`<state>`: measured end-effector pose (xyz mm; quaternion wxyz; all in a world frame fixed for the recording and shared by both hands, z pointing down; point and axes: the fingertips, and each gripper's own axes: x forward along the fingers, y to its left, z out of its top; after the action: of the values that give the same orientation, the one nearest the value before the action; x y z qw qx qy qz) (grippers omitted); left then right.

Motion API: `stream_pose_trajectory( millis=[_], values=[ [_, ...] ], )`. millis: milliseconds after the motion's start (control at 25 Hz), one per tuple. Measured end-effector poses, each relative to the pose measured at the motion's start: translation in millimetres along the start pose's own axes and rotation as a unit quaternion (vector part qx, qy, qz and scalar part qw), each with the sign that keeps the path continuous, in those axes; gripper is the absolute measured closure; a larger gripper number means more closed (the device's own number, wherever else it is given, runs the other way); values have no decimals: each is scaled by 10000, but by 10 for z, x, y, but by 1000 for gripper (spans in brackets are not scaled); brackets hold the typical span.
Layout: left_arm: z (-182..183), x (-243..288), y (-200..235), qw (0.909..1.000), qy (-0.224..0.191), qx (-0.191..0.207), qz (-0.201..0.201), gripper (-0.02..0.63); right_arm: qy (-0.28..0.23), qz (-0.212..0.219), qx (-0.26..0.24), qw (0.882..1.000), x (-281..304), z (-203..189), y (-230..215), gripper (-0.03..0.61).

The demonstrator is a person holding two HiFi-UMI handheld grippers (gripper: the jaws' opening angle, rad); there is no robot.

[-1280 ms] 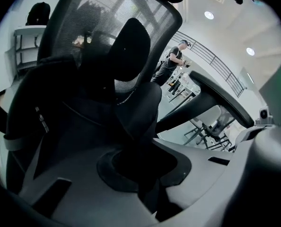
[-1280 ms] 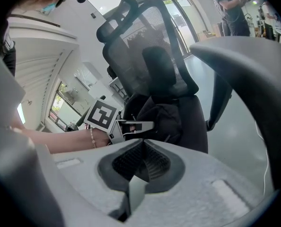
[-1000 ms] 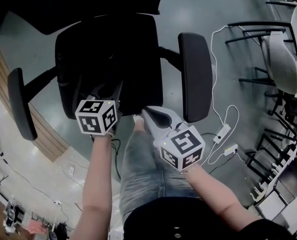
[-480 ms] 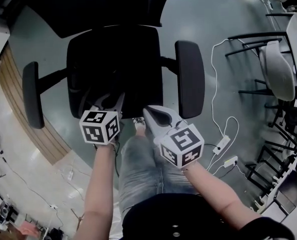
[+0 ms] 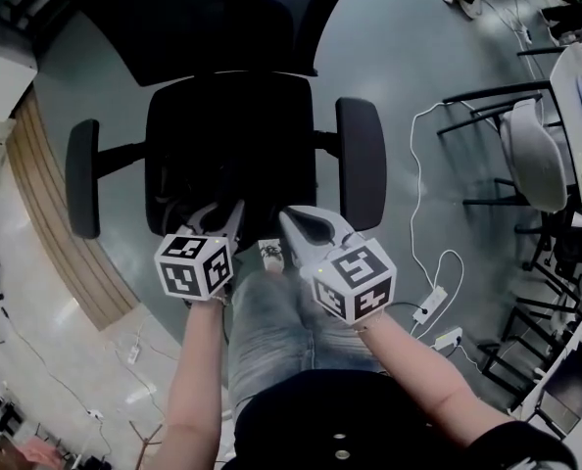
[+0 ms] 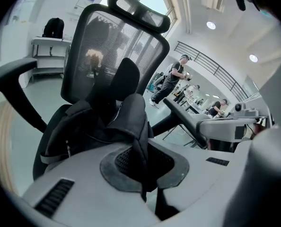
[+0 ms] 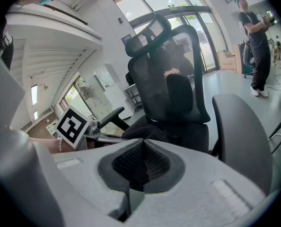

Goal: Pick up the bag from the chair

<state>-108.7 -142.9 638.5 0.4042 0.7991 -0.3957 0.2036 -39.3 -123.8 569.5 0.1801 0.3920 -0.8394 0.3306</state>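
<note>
At the left side of the black mesh-backed office chair (image 5: 242, 116), its left armrest (image 5: 82, 177) stands clear of both tools. Left gripper (image 5: 228, 215), observed at the front edge of the chair seat: fingers (image 6: 79, 188) clenched on an upright fold of the black fabric bag (image 6: 98, 124), which passes between the ribbed pads. Bag located on the chair seat, slumped against the base of the backrest; whether any part is raised off the seat cannot be determined. Right gripper (image 5: 293, 225), just beside the left one at the same front edge: fingers (image 7: 69, 174) clenched together, pads meeting, nothing between them, not touching the bag. Wearer's legs in blue jeans (image 5: 281, 321) lie in front of the chair, beneath both grippers. Right of the chair's right armrest (image 5: 361, 162), a white cable with a power strip (image 5: 431, 302) lies on the grey floor (image 5: 418, 57). Further right, a grey-seated side chair (image 5: 541, 150) stands well apart from the office chair.
</note>
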Motion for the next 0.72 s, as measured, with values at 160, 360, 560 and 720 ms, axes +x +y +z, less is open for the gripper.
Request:
stream_pose_trajectory(
  millis=[160, 360, 560, 720],
  values=[
    [44, -217, -129, 9999, -95, -71, 37, 584, -16, -27, -108, 9999, -75, 87, 18, 580],
    [127, -430, -238, 9996, -263, -85, 22, 584, -139, -61, -203, 9997, -162, 237, 24, 580],
    [322, -648, -251, 9983, -543, -191, 91, 584, -264, -87, -320, 9991, -235, 431, -4, 580],
    [435, -748, -296, 9977, -640, -188, 153, 584, -387, -107, -333, 9986, -318, 579, -30, 580]
  ],
)
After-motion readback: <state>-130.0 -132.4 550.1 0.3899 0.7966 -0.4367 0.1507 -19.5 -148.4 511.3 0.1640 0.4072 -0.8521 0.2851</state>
